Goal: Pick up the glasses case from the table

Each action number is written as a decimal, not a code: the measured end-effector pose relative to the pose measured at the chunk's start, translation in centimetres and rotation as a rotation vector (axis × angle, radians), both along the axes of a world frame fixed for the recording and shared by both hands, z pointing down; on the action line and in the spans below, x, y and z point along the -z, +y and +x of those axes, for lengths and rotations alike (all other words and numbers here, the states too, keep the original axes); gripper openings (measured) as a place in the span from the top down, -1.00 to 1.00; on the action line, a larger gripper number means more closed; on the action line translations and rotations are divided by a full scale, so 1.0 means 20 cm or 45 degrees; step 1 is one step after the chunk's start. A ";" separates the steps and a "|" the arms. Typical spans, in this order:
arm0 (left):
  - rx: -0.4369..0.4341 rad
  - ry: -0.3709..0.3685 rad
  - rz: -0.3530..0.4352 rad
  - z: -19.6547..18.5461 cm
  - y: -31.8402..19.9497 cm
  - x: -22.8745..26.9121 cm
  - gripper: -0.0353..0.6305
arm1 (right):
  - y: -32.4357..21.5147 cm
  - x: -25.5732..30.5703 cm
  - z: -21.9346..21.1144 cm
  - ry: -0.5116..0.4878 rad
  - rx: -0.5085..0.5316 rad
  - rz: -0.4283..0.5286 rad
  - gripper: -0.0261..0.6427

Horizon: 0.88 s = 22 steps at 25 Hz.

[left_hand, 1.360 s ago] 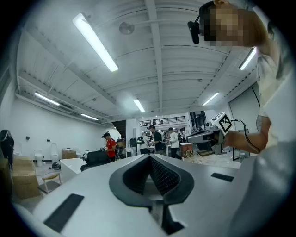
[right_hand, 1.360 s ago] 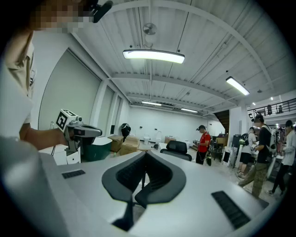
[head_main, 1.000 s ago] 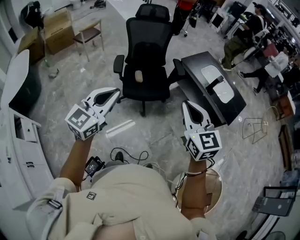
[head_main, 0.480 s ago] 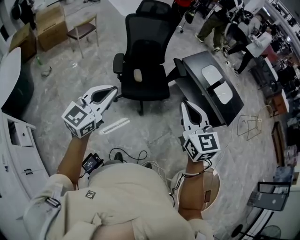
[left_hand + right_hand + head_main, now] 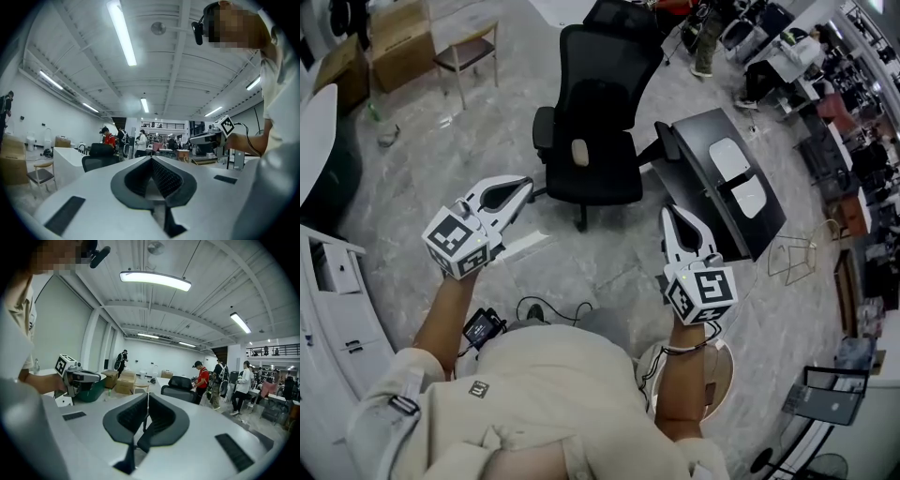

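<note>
- The left claw [image 5: 523, 181] and the right claw [image 5: 668, 212] are both closed on nothing, held in the air well apart from the black bench [image 5: 705, 129].
- The glasses case [image 5: 727, 155] is probably the farther pale oval on that bench, with a second pale oval [image 5: 749, 195] just beside it; both are too small to be sure.
- It likely handles light, rigid and smooth, so a grip across its narrow middle looks safest.
</note>
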<state>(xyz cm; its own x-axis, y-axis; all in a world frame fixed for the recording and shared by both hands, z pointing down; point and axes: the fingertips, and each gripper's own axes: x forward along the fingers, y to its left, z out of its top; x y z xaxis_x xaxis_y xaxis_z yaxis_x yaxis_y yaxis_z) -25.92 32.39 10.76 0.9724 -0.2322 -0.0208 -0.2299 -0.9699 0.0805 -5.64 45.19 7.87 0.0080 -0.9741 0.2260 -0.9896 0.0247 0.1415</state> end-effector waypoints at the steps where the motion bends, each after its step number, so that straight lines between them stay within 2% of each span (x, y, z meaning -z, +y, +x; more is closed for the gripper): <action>1: 0.003 -0.001 -0.007 -0.01 -0.02 -0.01 0.85 | -0.03 -0.01 0.00 0.000 0.003 -0.006 0.85; 8: 0.058 -0.026 -0.049 -0.05 -0.14 -0.11 0.85 | -0.23 -0.09 0.00 -0.035 0.063 -0.035 0.85; 17: 0.174 -0.091 -0.030 0.00 -0.30 -0.09 0.85 | -0.54 -0.18 0.17 -0.117 0.165 -0.016 0.85; 22: 0.250 -0.127 -0.023 0.13 -0.42 -0.09 0.85 | -0.74 -0.23 0.29 -0.164 0.255 -0.020 0.85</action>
